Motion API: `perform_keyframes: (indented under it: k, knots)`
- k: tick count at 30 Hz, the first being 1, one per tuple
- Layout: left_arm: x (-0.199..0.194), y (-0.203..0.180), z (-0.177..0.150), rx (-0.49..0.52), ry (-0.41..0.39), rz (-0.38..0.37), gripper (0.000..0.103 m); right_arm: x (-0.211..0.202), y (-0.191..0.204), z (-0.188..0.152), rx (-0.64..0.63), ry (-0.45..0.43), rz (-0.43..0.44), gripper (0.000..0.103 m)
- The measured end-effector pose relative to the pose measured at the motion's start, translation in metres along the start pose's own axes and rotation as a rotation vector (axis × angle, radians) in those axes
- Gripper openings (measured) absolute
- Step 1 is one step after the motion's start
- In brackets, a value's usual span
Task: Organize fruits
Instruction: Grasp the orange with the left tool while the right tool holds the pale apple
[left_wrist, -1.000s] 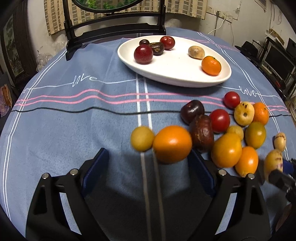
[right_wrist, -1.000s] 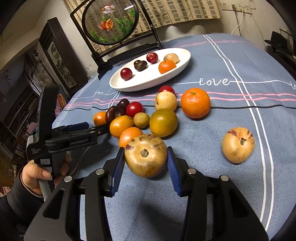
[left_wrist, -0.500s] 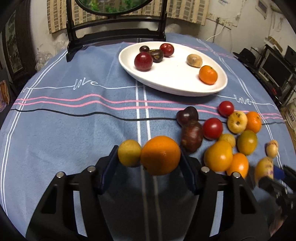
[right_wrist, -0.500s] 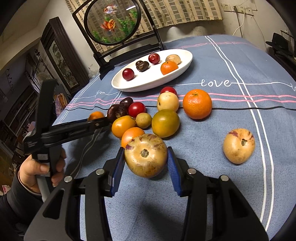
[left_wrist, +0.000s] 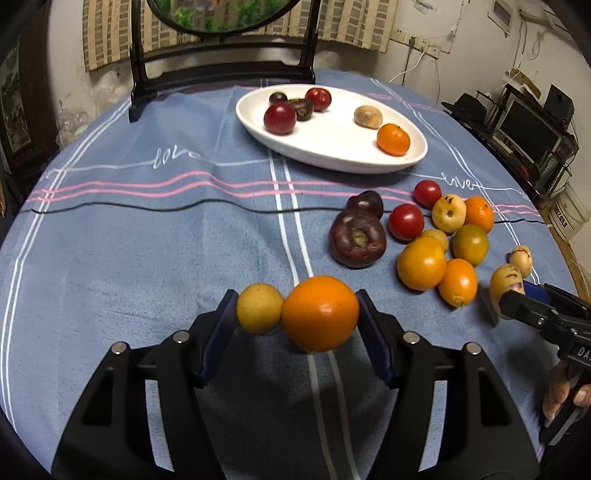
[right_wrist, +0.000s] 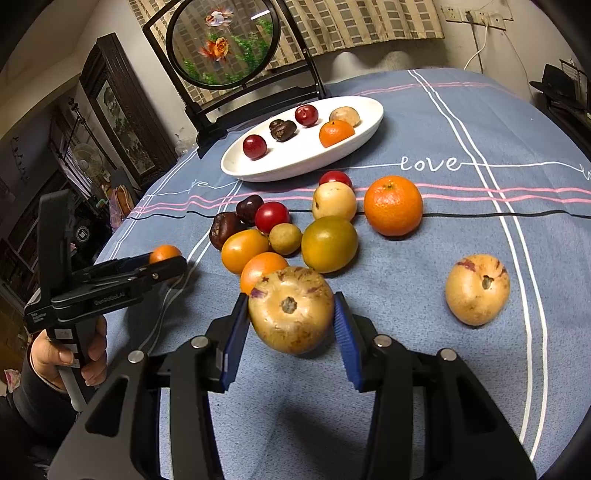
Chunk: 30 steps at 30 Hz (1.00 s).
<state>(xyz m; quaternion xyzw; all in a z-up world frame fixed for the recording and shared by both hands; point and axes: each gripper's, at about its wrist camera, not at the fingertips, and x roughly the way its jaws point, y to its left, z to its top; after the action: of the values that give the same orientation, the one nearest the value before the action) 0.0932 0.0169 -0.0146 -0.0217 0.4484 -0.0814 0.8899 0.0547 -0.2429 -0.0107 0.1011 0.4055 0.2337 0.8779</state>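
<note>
Above the blue tablecloth (left_wrist: 147, 229), left gripper (left_wrist: 295, 314) clamps an orange (left_wrist: 319, 312) plus small yellow fruit (left_wrist: 259, 308); right gripper (right_wrist: 291, 321) clamps a speckled melon (right_wrist: 291, 308).

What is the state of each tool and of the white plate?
Left tool: shut on an orange fruit and a small yellow fruit side by side.
Right tool: shut on a tan, purple-streaked fruit.
White plate: upright on the table, holding six fruits.
</note>
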Motion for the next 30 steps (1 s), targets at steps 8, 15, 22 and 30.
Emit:
perform_keyframes:
  k: [8, 15, 22, 30]
  knots:
    - [-0.010, -0.006, 0.005, 0.037, -0.037, 0.038, 0.073, -0.002, 0.002, 0.000, -0.009, -0.003, 0.004, 0.045]
    - [-0.015, -0.021, -0.013, 0.103, -0.008, 0.052, 0.057, -0.002, 0.002, 0.000, -0.011, 0.001, 0.000, 0.045]
    - [-0.018, -0.030, -0.013, 0.089, 0.015, 0.019, 0.055, -0.003, 0.002, 0.001, -0.013, -0.001, 0.002, 0.045]
    - [-0.033, -0.029, -0.020, 0.130, 0.000, 0.016, 0.056, -0.003, 0.004, 0.000, -0.023, -0.002, 0.010, 0.046]
